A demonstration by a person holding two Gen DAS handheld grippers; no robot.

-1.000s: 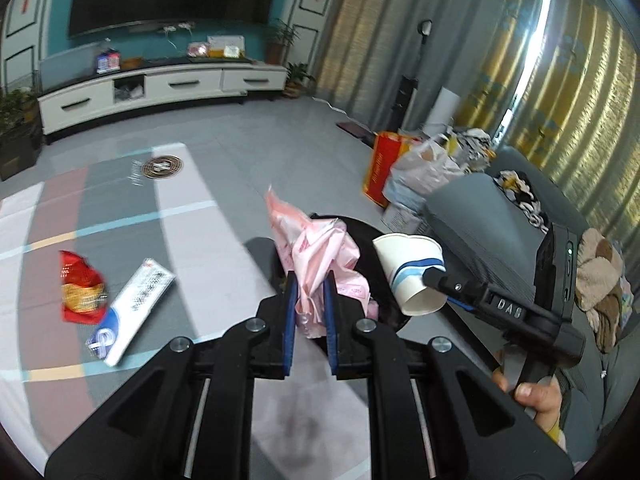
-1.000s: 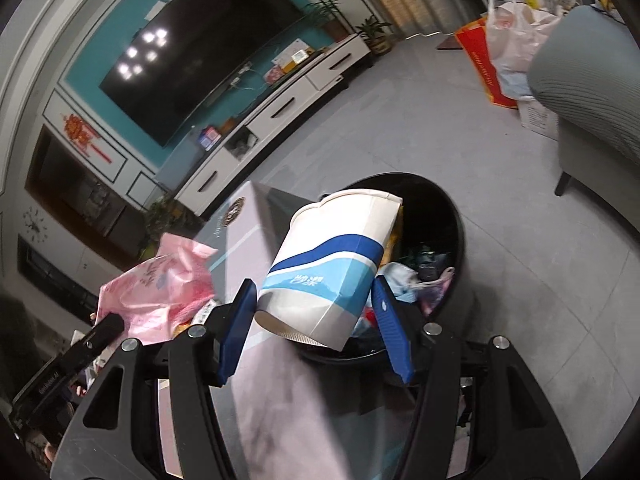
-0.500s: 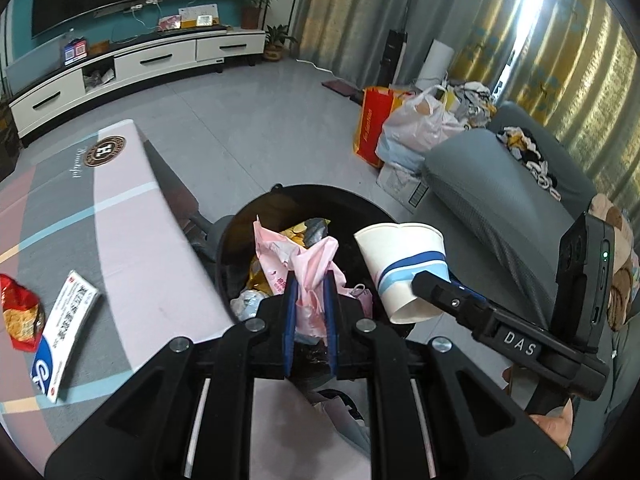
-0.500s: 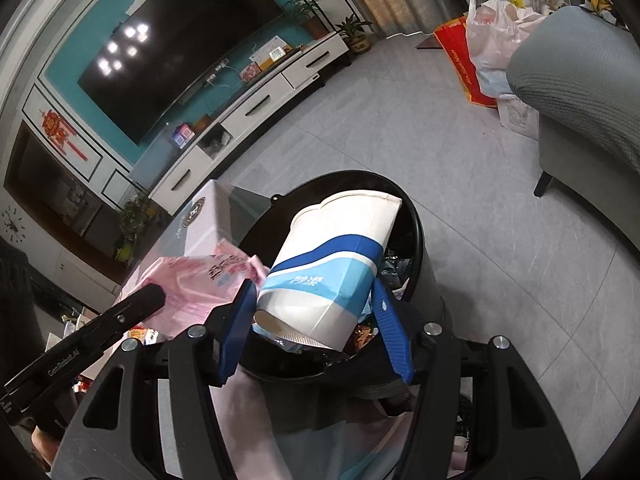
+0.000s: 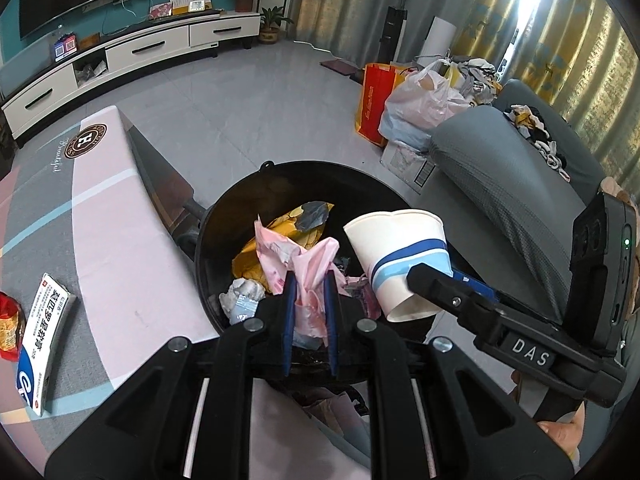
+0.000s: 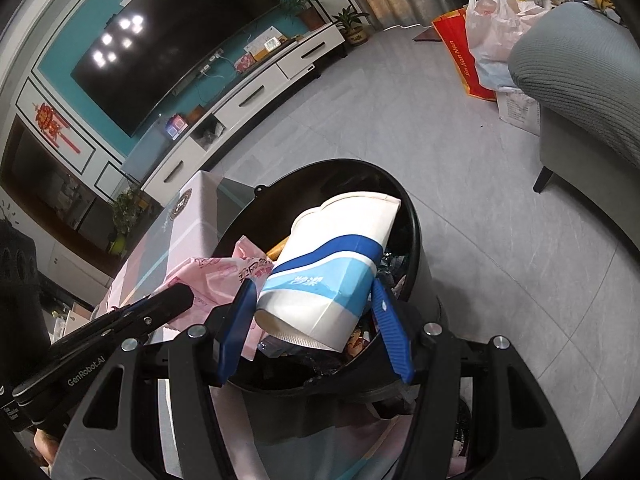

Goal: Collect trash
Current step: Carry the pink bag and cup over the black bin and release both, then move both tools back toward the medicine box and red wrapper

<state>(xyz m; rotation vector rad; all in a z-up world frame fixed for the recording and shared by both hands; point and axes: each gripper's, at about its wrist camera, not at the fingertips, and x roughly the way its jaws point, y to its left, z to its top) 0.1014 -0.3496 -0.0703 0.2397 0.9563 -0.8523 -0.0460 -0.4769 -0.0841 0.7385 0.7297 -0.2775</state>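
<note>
A black round trash bin [image 5: 224, 216] [image 6: 420, 236] stands beside the table, holding several wrappers. My left gripper [image 5: 308, 280] is shut on a crumpled pink plastic bag [image 5: 308, 256] and holds it over the bin's near side; the bag shows in the right wrist view [image 6: 212, 276]. My right gripper [image 6: 314, 296] is shut on a white paper cup with blue bands [image 6: 332, 272], tilted over the bin's opening. The cup also shows in the left wrist view [image 5: 400, 256].
The table [image 5: 112, 248] has a pink and grey cover; a white and blue box [image 5: 40, 340] and a red snack packet [image 5: 8, 324] lie at its left. A grey sofa [image 5: 500, 184] stands right of the bin. Bags [image 5: 412, 100] sit on the floor beyond.
Both grippers moved from above the table to over the bin, carrying the pink bag and the cup. The bin now fills the middle of both views.
</note>
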